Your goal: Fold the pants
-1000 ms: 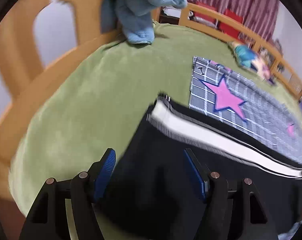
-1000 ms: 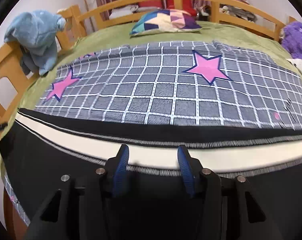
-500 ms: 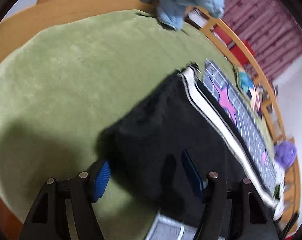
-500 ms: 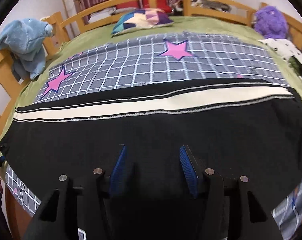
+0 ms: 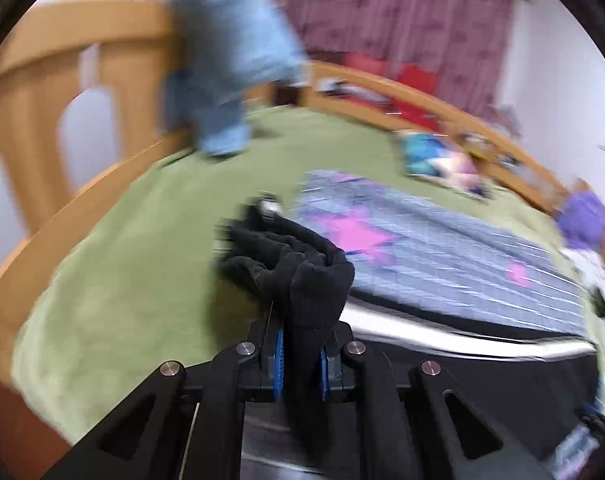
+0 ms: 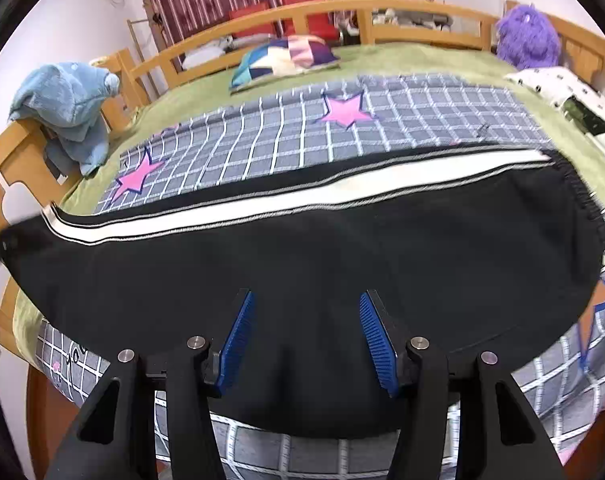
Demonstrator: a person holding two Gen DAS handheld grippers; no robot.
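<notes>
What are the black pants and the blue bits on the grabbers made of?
The black pants look like soft knitted cloth, matte: where the left gripper pinches them, a ribbed weave shows and the fabric bunches. Their white stripe looks sewn in. The blue pads on the right gripper seem to be rubber or plastic, judging by their fine ridges, though I can't be sure.

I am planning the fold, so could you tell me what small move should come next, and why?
Probably carry the left tool across toward the waistband: it is shut on the bunched cuff end of the pants, while the right tool hovers open over the flat fabric.
</notes>
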